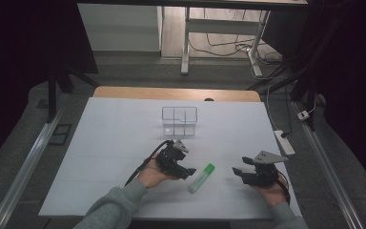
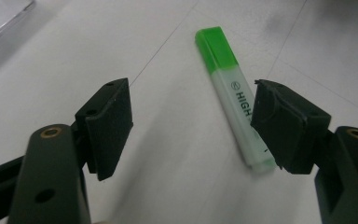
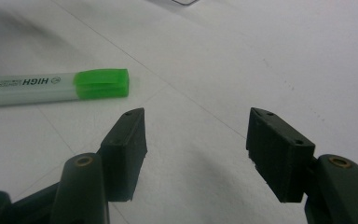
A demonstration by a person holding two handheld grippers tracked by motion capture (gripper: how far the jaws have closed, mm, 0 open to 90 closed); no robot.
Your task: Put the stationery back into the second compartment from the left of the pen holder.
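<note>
1. The highlighter (image 1: 202,178) is seen lying flat on the white table (image 1: 105,143), between the two grippers and well short of the clear box (image 1: 179,120), which stands toward 12 o'clock from it in the high view.
2. Its long axis is laid from about 1 o'clock, where the green cap (image 2: 216,47) points, to about 7 o'clock, where the pale barrel (image 2: 242,112) ends.
3. The left gripper (image 1: 189,172) is found just beside the highlighter, at its 9 o'clock; its jaws are held wide apart and nothing is gripped.
4. In the left gripper view the barrel is seen at about 1 o'clock of the gap, its near end hidden behind the right-hand jaw, so it is not yet taken between the jaws.
5. The right gripper (image 1: 238,172) is kept farther off, at the highlighter's 3 o'clock; its jaws are likewise spread and empty.
6. In the right gripper view the highlighter (image 3: 56,86) is seen at 10 o'clock, lying crosswise, cap nearest.
7. The left gripper is judged the nearer, and a small shift toward its 1 o'clock is judged needed so that the barrel is straddled across its width.
</note>
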